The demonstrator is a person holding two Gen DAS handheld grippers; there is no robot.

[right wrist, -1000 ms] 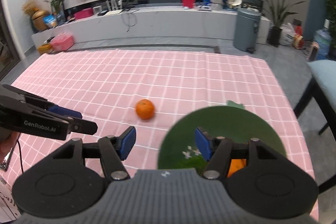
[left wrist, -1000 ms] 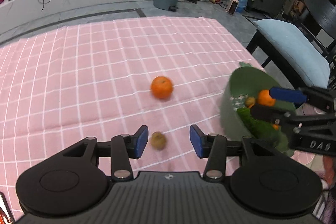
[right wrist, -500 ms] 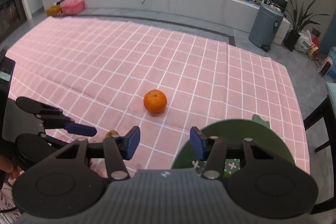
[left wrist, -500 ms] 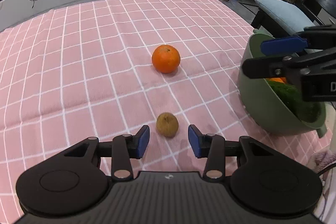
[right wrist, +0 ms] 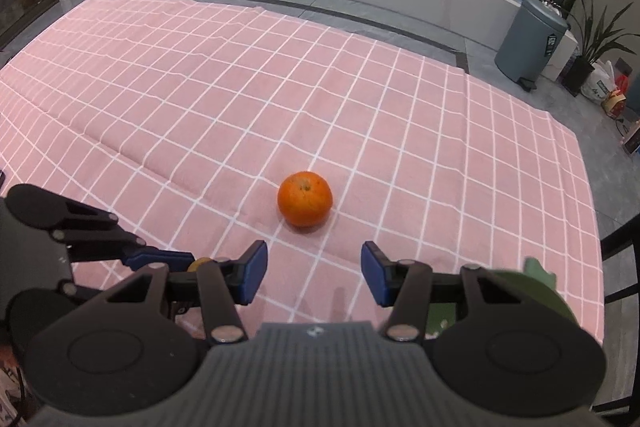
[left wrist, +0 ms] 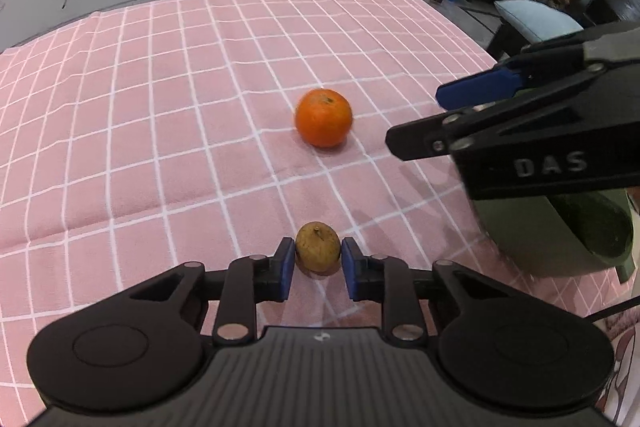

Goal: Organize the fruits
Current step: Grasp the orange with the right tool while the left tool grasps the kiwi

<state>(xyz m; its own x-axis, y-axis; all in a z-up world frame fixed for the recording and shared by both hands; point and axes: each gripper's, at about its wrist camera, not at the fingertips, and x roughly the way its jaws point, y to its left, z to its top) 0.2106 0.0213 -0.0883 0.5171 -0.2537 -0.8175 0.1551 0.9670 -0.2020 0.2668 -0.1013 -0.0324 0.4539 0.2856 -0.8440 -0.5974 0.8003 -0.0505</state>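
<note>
Orange [left wrist: 323, 117] lies on cloth [left wrist: 160, 107], bowl [left wrist: 560, 235] beside.

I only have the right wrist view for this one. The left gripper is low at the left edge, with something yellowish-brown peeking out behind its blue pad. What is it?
Observer: In the left wrist view it shows whole: a small round brownish-yellow fruit with a short stem.
Operator: Is the left gripper on it?
Observer: The left gripper has its jaws closing with the fruit between them, and both blue pads meet its sides.
Operator: And the green bowl, mostly hidden behind my gripper?
Observer: The left view shows the green bowl holding a smooth dark green item. I cannot tell what kind.
</note>
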